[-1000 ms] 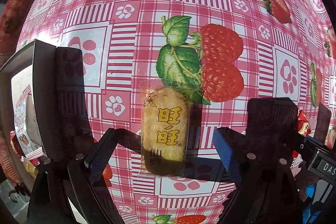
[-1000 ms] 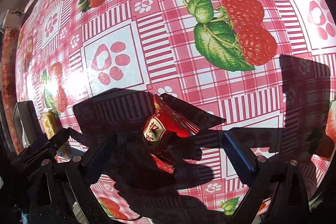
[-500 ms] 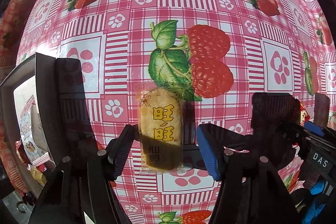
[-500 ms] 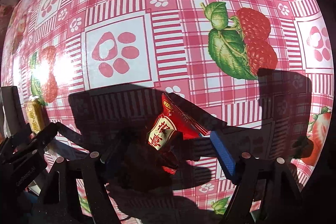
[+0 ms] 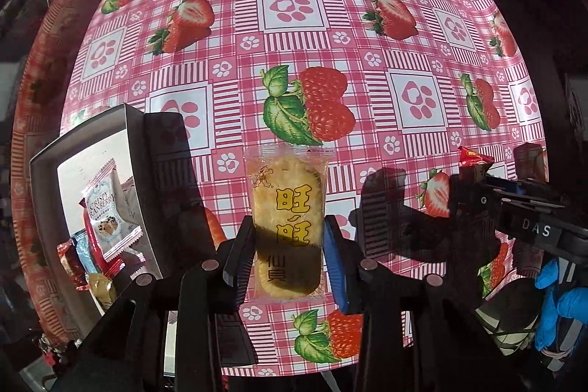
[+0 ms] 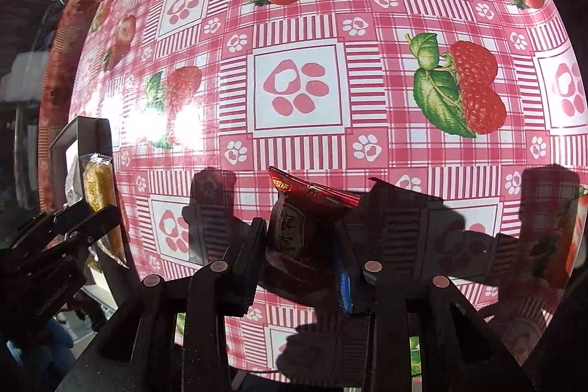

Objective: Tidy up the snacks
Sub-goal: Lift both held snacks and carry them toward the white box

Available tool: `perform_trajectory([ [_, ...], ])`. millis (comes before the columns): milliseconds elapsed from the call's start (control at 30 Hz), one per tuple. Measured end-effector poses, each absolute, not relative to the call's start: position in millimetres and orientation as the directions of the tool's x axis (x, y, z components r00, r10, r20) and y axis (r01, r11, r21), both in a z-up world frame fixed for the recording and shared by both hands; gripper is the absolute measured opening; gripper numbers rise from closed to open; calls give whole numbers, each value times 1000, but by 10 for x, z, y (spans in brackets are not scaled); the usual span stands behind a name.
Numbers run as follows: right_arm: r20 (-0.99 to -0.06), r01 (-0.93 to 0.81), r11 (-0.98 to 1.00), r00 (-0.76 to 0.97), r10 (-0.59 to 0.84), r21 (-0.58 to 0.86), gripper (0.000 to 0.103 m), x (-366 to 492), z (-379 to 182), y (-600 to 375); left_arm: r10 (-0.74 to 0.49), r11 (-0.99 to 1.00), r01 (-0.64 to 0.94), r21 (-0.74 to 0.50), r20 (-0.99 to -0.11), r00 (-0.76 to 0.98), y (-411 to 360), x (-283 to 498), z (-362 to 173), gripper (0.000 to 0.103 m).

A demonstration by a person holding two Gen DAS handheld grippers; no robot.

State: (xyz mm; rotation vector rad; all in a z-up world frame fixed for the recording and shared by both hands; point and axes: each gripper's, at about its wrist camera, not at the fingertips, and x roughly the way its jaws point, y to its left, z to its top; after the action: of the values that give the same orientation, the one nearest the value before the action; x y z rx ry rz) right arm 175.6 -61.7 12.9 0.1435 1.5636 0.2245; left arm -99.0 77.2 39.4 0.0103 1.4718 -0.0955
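**Pink-checked counter, two snacks pinched and clear of it**

Clear plastic over a yellow rice cracker (image 5: 286, 219) sits between the fingers of our left gripper (image 5: 288, 256), whose jaws are closing onto the packet's two long edges. The cracker's long axis runs straight out along the fingers, away from the camera, with most of its length sticking out past the tips. It hangs above the counter (image 5: 294, 35) rather than lying on it.

Our landmark is the grey box (image 5: 132, 123) that already holds several wrapped snacks, including a cranberry crisp packet (image 5: 104, 212). In the left wrist view the box stands just beside the cracker on its left, so the left gripper is clearly the nearer of the two to it.

Our right gripper (image 6: 301, 245) is also closing, on a red foil packet (image 6: 301, 208), crumpled and standing on end between the pads, its sealed top edge tilting away to the right. From the right wrist view the same box (image 6: 73, 135) lies at the far left edge, beyond the left gripper (image 6: 99, 219), with bare counter between.

We judge the coming move as a sideways carry toward the box: a short one for the cracker, a longer crossing for the red packet, which should follow rather than crowd the left hand.
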Motion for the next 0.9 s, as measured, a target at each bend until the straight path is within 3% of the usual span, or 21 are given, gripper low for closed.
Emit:
perform_trajectory([
  [567,-954,-162,941,-11,299,297,35,1723,416,-164,47,997,-72,36,-986,161,1560,-1313,759,40],
  [900,-953,-170,939,5,303,298,36,1758,522,139,31,999,-45,24,-987,156,1907,-1319,717,40],
])
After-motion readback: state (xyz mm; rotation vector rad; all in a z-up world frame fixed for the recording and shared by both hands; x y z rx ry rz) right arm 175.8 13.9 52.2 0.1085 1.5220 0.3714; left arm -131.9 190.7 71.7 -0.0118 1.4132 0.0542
